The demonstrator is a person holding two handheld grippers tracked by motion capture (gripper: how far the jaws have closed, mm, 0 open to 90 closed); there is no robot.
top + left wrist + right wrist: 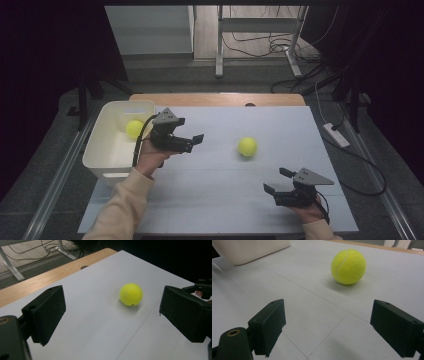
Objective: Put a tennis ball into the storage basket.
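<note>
A yellow tennis ball [247, 147] [131, 294] [348, 266] lies on the white table top, right of centre. A second yellow ball [134, 128] sits inside the white bin [95, 145] at the left. My left gripper [194, 142] [111, 297] hovers just right of the bin, open and empty, aimed at the loose ball a short way ahead. Near the front right edge, my right gripper [276, 180] [328, 307] is open with nothing between its jaws, and the loose ball lies beyond it. The right gripper's tip [203, 287] also appears in the left gripper view.
The bin's corner [249, 250] appears at the far left in the right gripper view. A strip of bare wooden table [215, 98] runs along the far edge. Beyond it stand desk legs [219, 45] and floor cables, with a power strip [336, 135] on the floor at the right.
</note>
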